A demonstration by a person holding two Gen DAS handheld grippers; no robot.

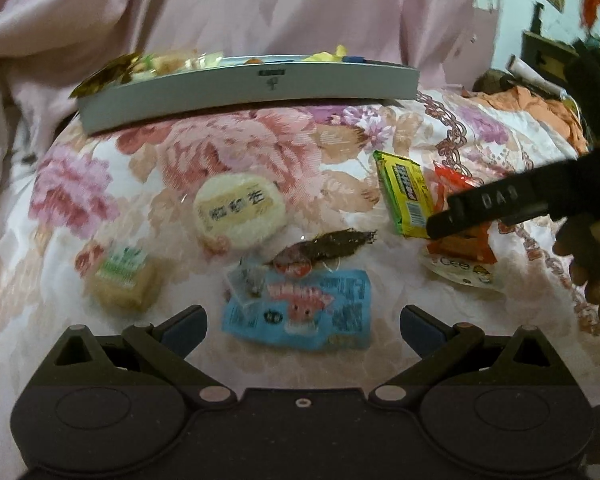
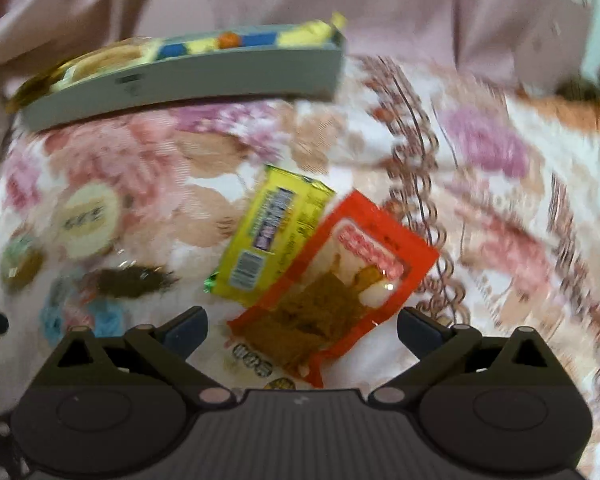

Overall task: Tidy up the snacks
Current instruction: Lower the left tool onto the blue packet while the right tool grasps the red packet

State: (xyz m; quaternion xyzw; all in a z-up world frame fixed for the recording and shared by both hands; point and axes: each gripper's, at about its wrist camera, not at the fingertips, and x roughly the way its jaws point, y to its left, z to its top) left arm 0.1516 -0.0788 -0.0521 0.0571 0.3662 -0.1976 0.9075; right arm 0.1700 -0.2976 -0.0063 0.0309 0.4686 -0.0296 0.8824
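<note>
Loose snacks lie on a floral bedspread. My left gripper is open just above a blue packet; a dark strip snack, a round cream cake and a small green-topped cake lie beyond it. My right gripper is open over a red packet, with a yellow packet beside it and a white packet partly under it. In the left wrist view the right gripper reaches over the yellow packet. A grey tray at the back holds several snacks.
Pink fabric folds rise behind the tray. Orange cloth and dark clutter sit at the far right of the bed. A hand holds the right gripper. Open bedspread lies between the tray and the loose snacks.
</note>
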